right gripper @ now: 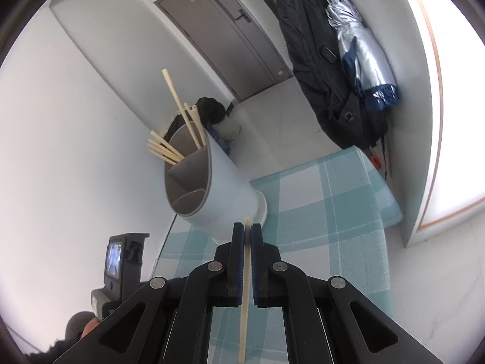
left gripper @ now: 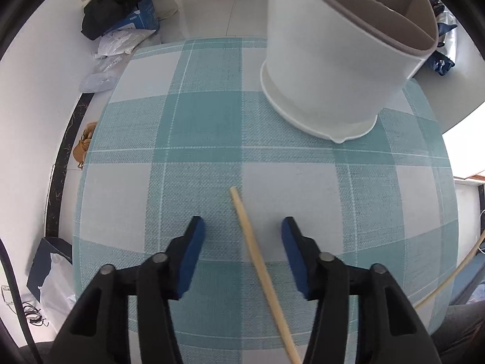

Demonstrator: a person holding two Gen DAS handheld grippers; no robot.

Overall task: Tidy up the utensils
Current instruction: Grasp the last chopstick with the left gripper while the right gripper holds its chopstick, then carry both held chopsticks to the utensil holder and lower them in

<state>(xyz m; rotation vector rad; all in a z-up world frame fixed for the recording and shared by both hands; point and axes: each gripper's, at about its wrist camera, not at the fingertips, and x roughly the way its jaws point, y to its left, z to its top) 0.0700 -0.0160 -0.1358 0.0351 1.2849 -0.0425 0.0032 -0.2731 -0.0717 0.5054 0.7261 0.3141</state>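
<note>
In the left wrist view, a wooden chopstick (left gripper: 257,261) lies on the teal plaid tablecloth (left gripper: 200,121), between the fingers of my open left gripper (left gripper: 242,227), which hovers over it without touching. A white utensil holder (left gripper: 333,69) with grey dividers stands at the far right. In the right wrist view, my right gripper (right gripper: 247,230) is shut on another chopstick (right gripper: 245,288) and holds it above the table, its tip pointing toward the holder (right gripper: 218,188). Several chopsticks (right gripper: 178,127) stand in the holder's back compartment.
The left hand-held gripper's body (right gripper: 121,264) shows at the lower left of the right wrist view. Bags and clothes (left gripper: 127,9) lie on the floor beyond the table. A coat and umbrella (right gripper: 348,69) hang by the door. The table edge runs along the left (left gripper: 91,151).
</note>
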